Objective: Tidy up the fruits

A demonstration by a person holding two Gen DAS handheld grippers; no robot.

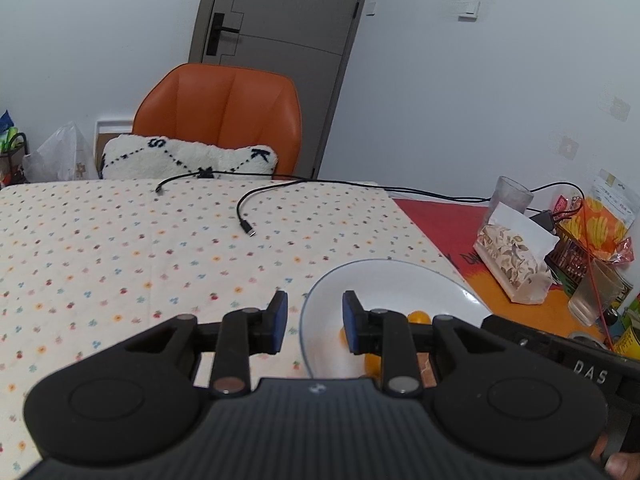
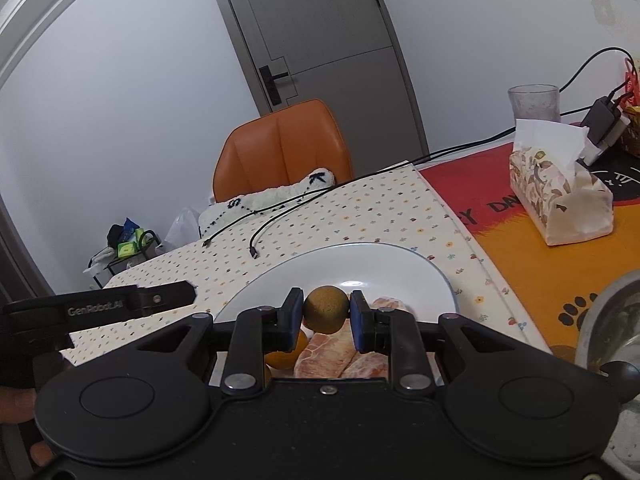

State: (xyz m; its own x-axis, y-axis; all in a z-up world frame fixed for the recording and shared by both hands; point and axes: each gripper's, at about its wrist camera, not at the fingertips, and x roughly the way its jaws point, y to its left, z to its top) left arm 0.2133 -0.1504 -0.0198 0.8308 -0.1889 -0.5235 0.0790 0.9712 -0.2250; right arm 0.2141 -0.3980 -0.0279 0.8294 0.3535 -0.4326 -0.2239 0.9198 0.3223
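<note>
The right gripper [image 2: 326, 314] pinched a round brownish fruit [image 2: 325, 309] above the white plate [image 2: 416, 270]; the left gripper [image 1: 314, 322] hung spread and empty over the dotted tablecloth [image 1: 120, 248], orange chair [image 1: 224, 108] and grey door [image 1: 288, 8] behind.

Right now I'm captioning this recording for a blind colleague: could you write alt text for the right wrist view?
The right gripper holds a small round brownish fruit above a white plate with peeled citrus segments and an orange fruit. A dotted tablecloth, tissue pack and orange chair lie beyond.
</note>
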